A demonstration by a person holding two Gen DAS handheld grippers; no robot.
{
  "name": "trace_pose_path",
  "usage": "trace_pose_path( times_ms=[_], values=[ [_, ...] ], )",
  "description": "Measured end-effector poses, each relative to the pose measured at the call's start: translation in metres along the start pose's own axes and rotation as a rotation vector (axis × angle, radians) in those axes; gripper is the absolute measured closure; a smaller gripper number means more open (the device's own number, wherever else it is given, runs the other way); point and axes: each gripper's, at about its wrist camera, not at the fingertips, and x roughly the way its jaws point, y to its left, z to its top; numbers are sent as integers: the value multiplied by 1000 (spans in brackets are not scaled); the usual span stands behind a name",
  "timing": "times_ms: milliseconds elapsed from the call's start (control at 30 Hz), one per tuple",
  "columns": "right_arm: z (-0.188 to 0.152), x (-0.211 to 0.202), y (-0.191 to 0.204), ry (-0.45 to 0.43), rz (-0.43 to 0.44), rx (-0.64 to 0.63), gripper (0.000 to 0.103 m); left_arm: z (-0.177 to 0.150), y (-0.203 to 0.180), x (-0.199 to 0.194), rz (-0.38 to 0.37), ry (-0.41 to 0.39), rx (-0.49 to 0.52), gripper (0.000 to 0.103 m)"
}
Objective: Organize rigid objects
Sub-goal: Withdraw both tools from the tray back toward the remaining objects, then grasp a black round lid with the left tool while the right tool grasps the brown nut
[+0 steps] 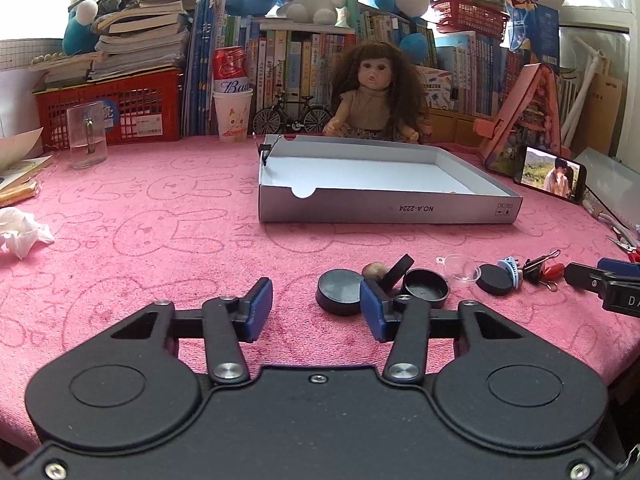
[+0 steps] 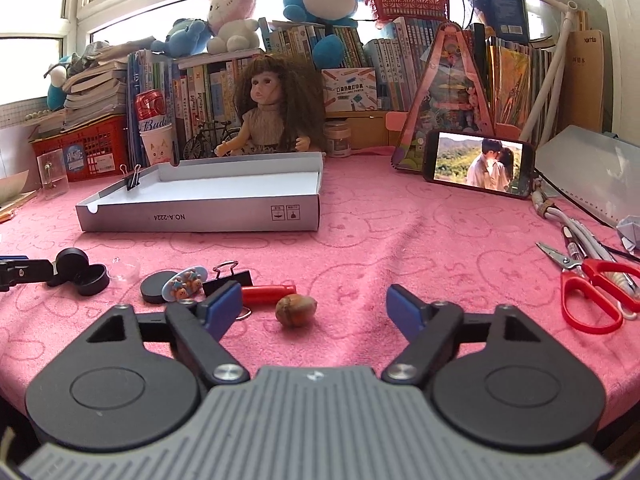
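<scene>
A home, by the look of it a child's study desk under a window. Pink towel-like cloth printed with rabbit outlines (image 1: 160, 216) over the surface; along the far edge, a packed row of upright colourful books (image 2: 224, 80), soft plush animals in blue, white and pink (image 2: 232, 12) on top, a curly-haired brown doll in a beige dress (image 1: 376, 92) in front. At the far left corner, a red plastic lattice basket (image 1: 120, 108) under stacked worn books. Near the right edge, a black phone propped on its side showing a video (image 2: 480, 164).

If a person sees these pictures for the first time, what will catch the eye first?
Probably the doll with curly brown hair, seated against the bookshelf just behind the open grey box on the pink cloth. Next, the phone showing a video at the right, and the red scissors lying near the cloth's right edge.
</scene>
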Motion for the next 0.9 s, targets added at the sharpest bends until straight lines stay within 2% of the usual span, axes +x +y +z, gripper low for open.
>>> trace_pose_path(
  times_ms=[233,300,533,633,733,767,800,900],
  values=[
    [-2,3,4,14,-3,-4,33,-1,-11,10,-10,14,33,57],
    [-2,3,6,13,-13,-16,39,-2,-14,12,4,4,51,57],
    [-4,4,10,3,-36,-31,41,-4,-19,16,25,-5,68,56],
    [-6,4,12,-2,-31,-41,46,-4,-19,17,27,-7,74,57],
    [-6,1,15,-6,-22,-55,65,-4,-19,16,23,-6,62,73],
    [-6,0,15,-8,-21,-60,75,-4,-18,16,25,-4,55,74],
    [-6,-1,15,-7,-11,-61,78,-3,-17,16,25,-2,44,74],
    [-4,-3,19,-13,1,-73,78,0,-14,14,34,-2,22,74]
  ],
)
